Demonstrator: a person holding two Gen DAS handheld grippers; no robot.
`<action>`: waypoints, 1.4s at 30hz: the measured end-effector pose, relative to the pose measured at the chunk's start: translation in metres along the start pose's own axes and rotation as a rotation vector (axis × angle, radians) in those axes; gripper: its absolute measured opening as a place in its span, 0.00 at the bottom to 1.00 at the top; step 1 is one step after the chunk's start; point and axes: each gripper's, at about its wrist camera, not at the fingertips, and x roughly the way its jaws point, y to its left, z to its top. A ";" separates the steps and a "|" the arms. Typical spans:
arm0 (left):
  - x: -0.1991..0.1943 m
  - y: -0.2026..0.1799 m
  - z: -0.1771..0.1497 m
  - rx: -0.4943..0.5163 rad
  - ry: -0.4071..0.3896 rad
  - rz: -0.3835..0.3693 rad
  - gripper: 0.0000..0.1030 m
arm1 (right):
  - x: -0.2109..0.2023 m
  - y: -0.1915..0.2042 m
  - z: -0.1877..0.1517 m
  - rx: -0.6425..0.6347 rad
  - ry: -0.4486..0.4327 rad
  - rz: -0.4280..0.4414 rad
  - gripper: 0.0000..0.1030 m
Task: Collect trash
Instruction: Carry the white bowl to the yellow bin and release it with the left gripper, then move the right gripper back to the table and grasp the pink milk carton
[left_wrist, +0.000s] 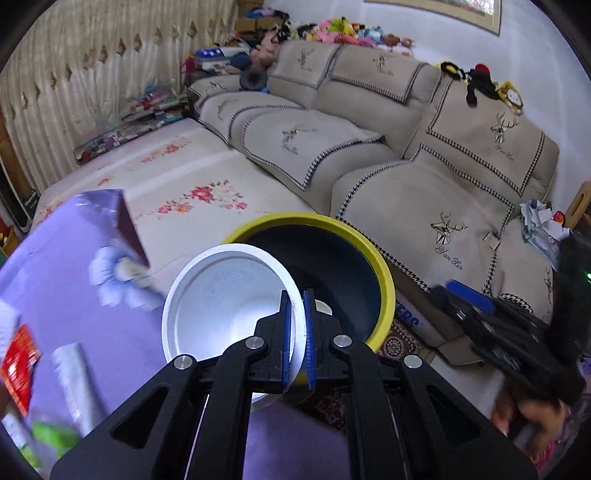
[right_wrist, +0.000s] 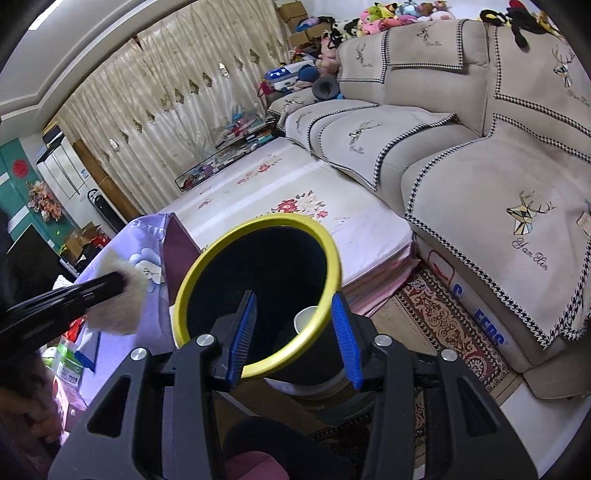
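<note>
Far left in the left wrist view, a purple cloth (left_wrist: 70, 295) covers a table, littered with a red packet (left_wrist: 18, 363) and a white tube (left_wrist: 75, 384), both blurred. Moving in, the left gripper (left_wrist: 296, 334) has its blue pads pressed tight on the rim of a white paper cup (left_wrist: 225, 306) — cup tipped over, its open mouth facing straight back at the camera, its long axis running away toward the bin beyond. That bin (left_wrist: 373, 266) sits just behind the cup, yellow rim, dark inside, upright with its mouth tilted toward the lens; another small white cup (left_wrist: 323, 307) peeks out down in there. Further right, the beige sofa (left_wrist: 424, 206), and at the edge the right gripper (left_wrist: 480, 317), black and blurred. Over to the right wrist view: the left gripper (right_wrist: 62, 299) at far left against something pale and smeared, the bin (right_wrist: 258, 291) centre frame with a cup (right_wrist: 306, 319) lying inside, and the right gripper (right_wrist: 293, 336) spread wide, fingers (right_wrist: 243, 332) straddling the yellow rim, pinching nothing.
</note>
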 end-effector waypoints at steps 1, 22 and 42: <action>0.014 -0.004 0.006 -0.001 0.018 0.001 0.07 | 0.000 -0.004 0.000 0.006 0.000 -0.005 0.40; 0.000 0.014 0.008 -0.096 -0.062 0.058 0.39 | -0.007 -0.002 -0.007 -0.005 0.005 0.006 0.45; -0.265 0.115 -0.164 -0.327 -0.379 0.276 0.78 | 0.009 0.119 -0.061 -0.263 0.143 0.199 0.47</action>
